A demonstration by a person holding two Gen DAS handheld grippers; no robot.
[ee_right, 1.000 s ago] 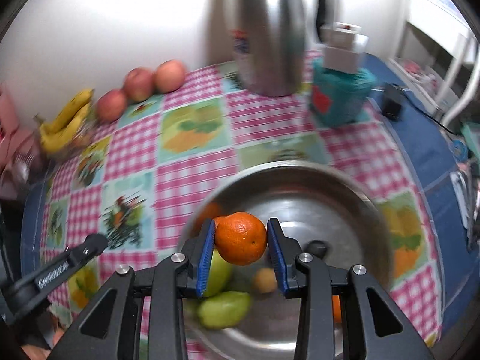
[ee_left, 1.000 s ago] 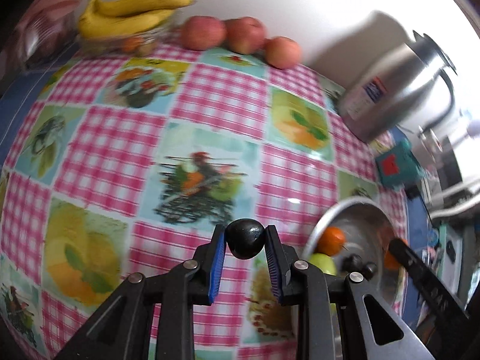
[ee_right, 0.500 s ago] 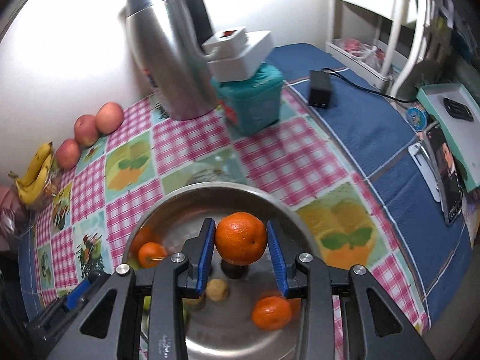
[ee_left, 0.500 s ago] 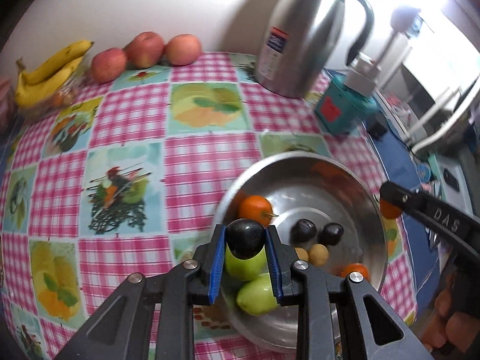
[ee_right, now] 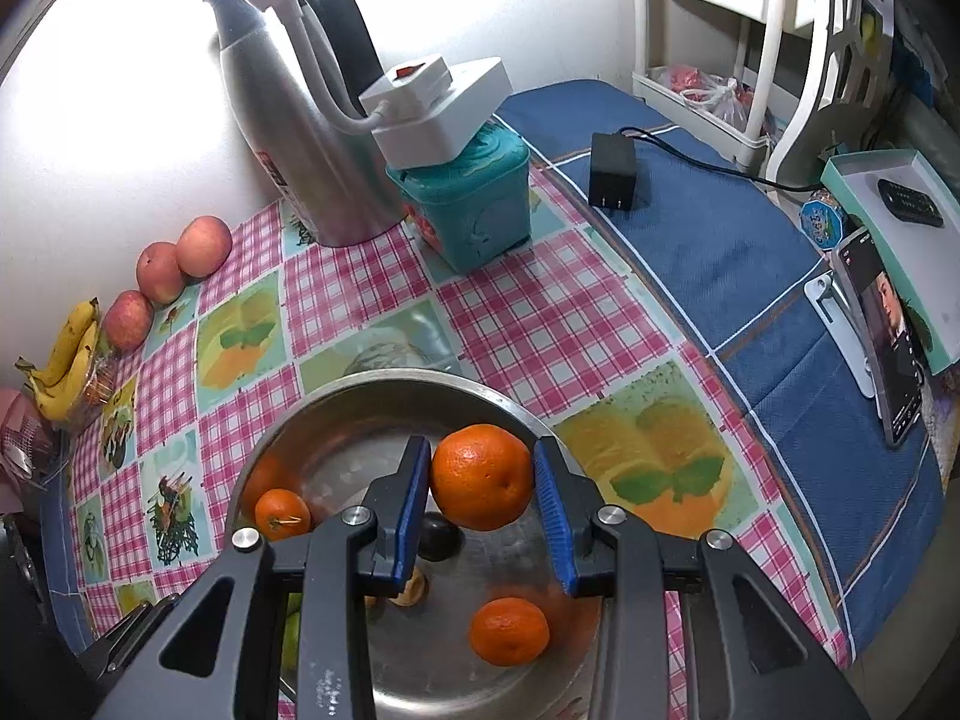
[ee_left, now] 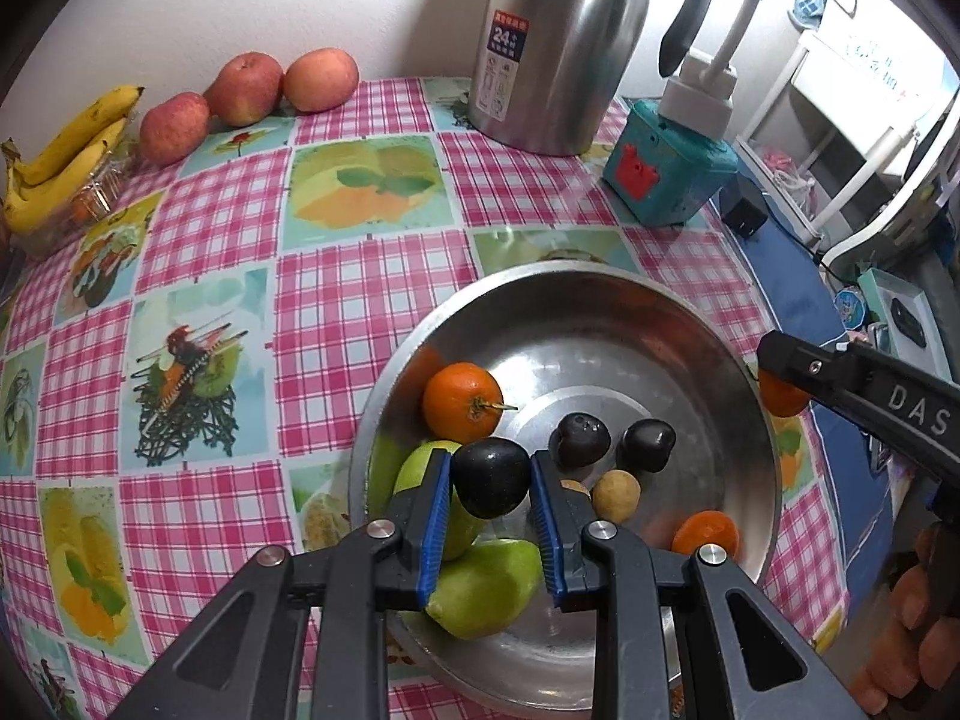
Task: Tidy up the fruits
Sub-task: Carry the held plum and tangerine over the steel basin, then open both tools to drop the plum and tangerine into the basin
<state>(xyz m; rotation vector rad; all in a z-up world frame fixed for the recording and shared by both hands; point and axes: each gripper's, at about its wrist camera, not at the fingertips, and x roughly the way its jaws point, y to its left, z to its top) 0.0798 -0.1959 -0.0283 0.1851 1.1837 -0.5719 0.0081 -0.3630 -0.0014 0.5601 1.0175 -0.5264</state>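
My left gripper point(ee_left: 489, 483) is shut on a dark plum point(ee_left: 491, 476) above the near left side of a steel bowl point(ee_left: 690, 324). The bowl holds an orange point(ee_left: 462, 402), two green fruits point(ee_left: 486, 588), two dark plums point(ee_left: 580, 439), a small tan fruit point(ee_left: 616, 487) and another orange point(ee_left: 706, 533). My right gripper point(ee_right: 483, 486) is shut on an orange point(ee_right: 482, 485) above the far part of the bowl point(ee_right: 384, 387). It also shows in the left wrist view point(ee_left: 780, 387) at the bowl's right rim.
Three apples point(ee_left: 243, 90) and bananas point(ee_left: 60, 156) lie along the wall at the back left. A steel thermos point(ee_left: 558, 42) and a teal box point(ee_left: 669, 171) stand behind the bowl. A charger point(ee_right: 612, 171) and a phone point(ee_right: 888, 336) are on the blue cloth to the right.
Both grippers swung right, from the checked cloth to over the bowl, each still holding its fruit. The right gripper moved toward the bowl's far right rim.
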